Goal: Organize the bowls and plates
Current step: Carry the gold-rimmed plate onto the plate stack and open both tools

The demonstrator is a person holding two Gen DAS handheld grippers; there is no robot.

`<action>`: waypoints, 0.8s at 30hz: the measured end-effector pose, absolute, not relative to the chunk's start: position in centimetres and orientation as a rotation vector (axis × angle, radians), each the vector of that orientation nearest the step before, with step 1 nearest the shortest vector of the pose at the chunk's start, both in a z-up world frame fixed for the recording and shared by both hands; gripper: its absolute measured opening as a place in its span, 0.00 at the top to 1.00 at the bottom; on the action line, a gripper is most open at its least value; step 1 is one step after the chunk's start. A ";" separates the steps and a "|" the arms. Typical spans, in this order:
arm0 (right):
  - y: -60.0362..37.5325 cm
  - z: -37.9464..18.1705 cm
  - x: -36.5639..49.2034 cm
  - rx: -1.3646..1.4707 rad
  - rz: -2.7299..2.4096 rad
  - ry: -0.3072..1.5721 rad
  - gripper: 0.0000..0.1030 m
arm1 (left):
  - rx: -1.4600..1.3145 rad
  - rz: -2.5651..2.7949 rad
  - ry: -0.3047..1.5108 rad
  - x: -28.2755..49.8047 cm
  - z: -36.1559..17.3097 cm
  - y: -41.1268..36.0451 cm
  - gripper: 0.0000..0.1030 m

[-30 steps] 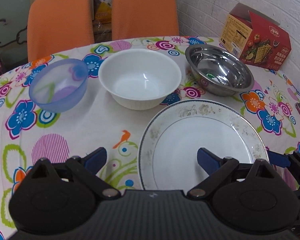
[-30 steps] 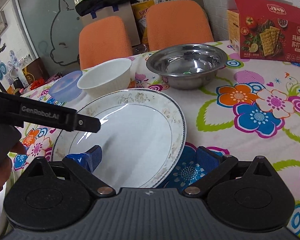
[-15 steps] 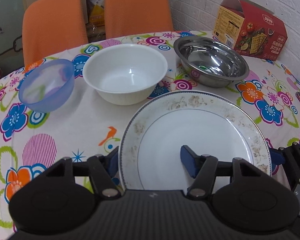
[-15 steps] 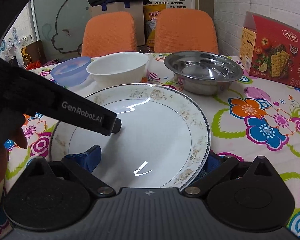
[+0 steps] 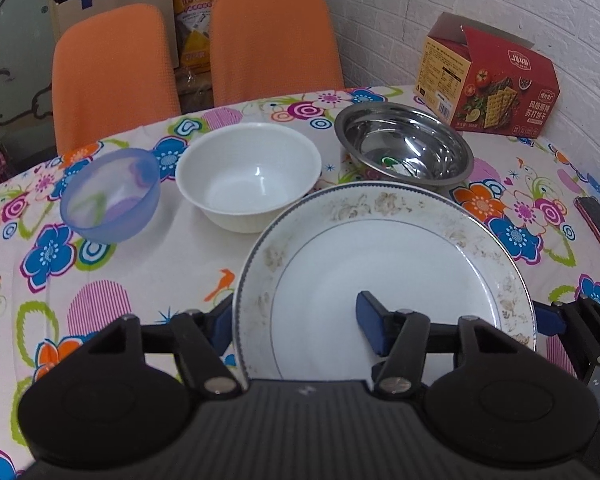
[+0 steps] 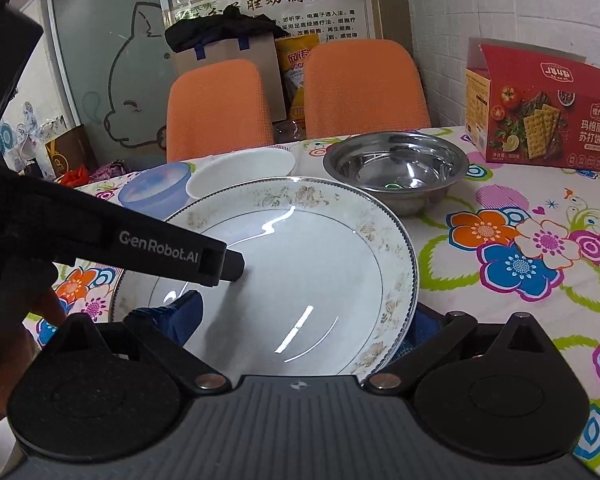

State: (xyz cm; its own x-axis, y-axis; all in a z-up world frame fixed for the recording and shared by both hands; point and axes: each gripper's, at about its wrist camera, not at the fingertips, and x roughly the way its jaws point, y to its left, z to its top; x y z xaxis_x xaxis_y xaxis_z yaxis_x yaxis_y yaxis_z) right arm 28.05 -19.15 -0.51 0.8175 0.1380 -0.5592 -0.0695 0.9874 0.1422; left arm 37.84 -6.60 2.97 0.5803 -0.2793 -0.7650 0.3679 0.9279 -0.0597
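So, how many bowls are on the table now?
3, in a row behind the plate: blue plastic bowl on the left, white bowl in the middle, steel bowl on the right. None seems hidden.

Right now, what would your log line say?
left gripper: on plate rim | right gripper: on plate rim | plate: lifted, tilted | bowls: on table

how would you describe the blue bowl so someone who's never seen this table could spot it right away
On the flower-print tablecloth, in front of the two orange chairs, three bowls stand in a row. The blue bowl is at the left end, beside the white bowl. It is the smallest and the only see-through one; the bowl at the far end is shiny steel.
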 end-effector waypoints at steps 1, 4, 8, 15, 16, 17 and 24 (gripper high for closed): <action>-19.1 -0.4 27.9 0.115 0.110 0.600 0.13 | 0.105 -0.381 0.875 37.7 3.1 -6.5 0.43; -18.9 -0.2 27.3 0.115 0.108 0.597 0.13 | 0.096 -0.382 0.874 36.9 3.2 -6.2 0.43; -18.4 0.0 26.2 0.115 0.105 0.598 0.13 | 0.075 -0.386 0.885 35.8 3.3 -5.4 0.43; -16.0 1.8 23.8 0.084 0.130 0.559 0.13 | 0.025 -0.375 0.855 32.9 4.8 -2.6 0.43; -15.5 2.1 23.4 0.076 0.137 0.549 0.13 | 0.015 -0.371 0.847 32.4 5.1 -2.0 0.43; -14.8 2.4 22.9 0.064 0.146 0.539 0.13 | 0.003 -0.365 0.835 31.7 5.5 -1.1 0.43; -8.9 3.1 20.1 0.022 0.257 0.517 0.13 | -0.054 -0.264 0.801 26.9 6.3 5.8 0.43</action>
